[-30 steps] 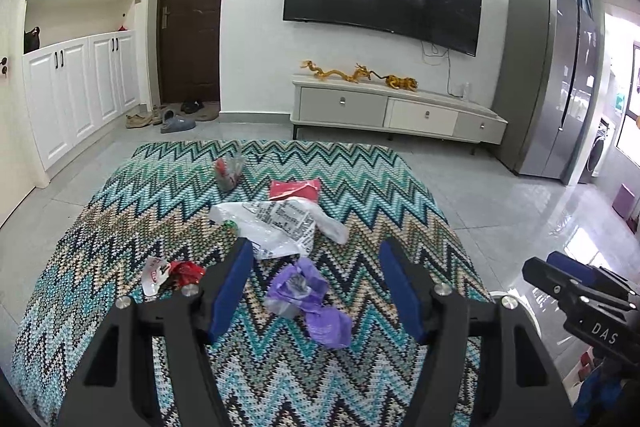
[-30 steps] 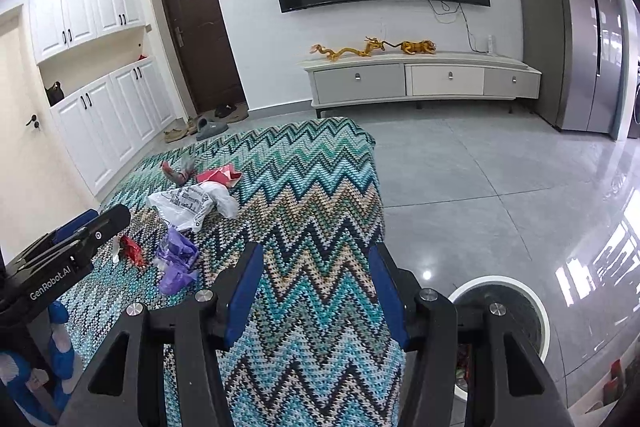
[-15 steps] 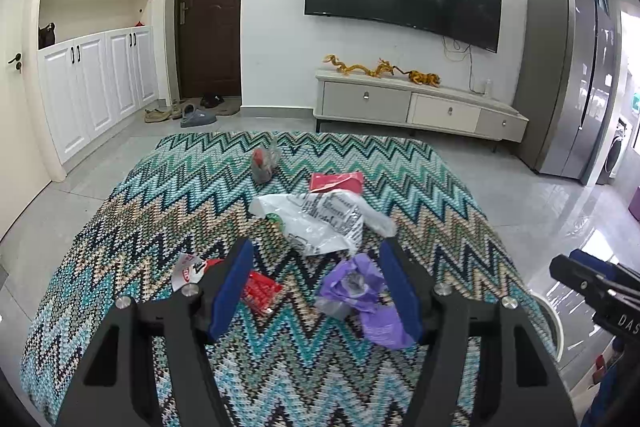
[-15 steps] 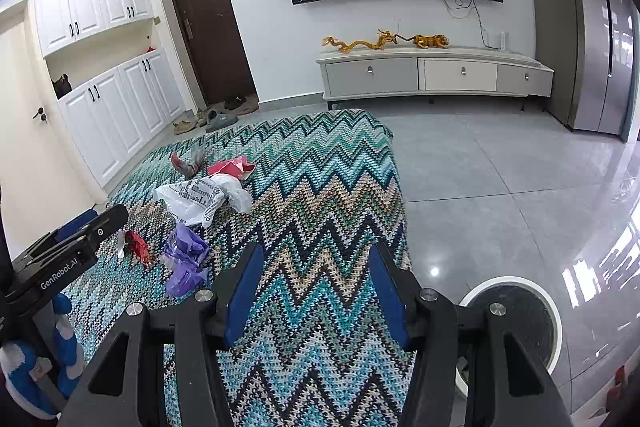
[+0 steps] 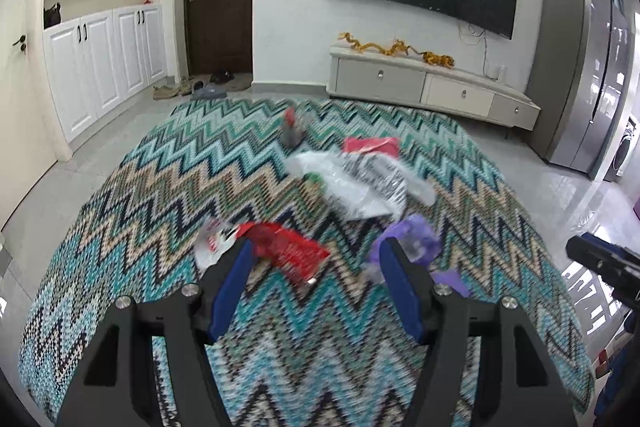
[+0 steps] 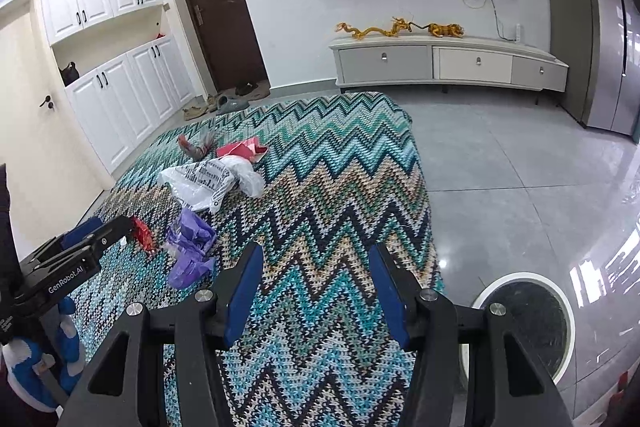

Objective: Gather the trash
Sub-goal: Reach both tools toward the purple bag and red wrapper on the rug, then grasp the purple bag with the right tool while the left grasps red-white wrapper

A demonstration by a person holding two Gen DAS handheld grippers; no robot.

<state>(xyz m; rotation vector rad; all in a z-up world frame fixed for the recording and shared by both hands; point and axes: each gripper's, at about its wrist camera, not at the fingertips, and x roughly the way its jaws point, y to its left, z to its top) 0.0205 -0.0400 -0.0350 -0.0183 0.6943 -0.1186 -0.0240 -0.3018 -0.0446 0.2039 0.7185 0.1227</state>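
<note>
I have swung the left gripper leftward and down over the blanket: a second ago the purple wrapper sat between its fingers, and now the red wrapper fills that gap, with the purple one pushed off behind the right finger. The jaws stand wide apart, holding nothing, and the view is a little smeared from the move. So I judge the red wrapper to be my first pick, and I am lined up on it but not yet touching. My right gripper hangs open and empty over bare blanket, well apart from any litter, with the bin on the floor just beside it, at the blanket's edge. The rest of the trash lies farther up the blanket: the white bag, a red packet just beyond it, and a small crumpled piece near the far end. Nothing is collected yet as far as I can see; what the bin holds I cannot tell.
</note>
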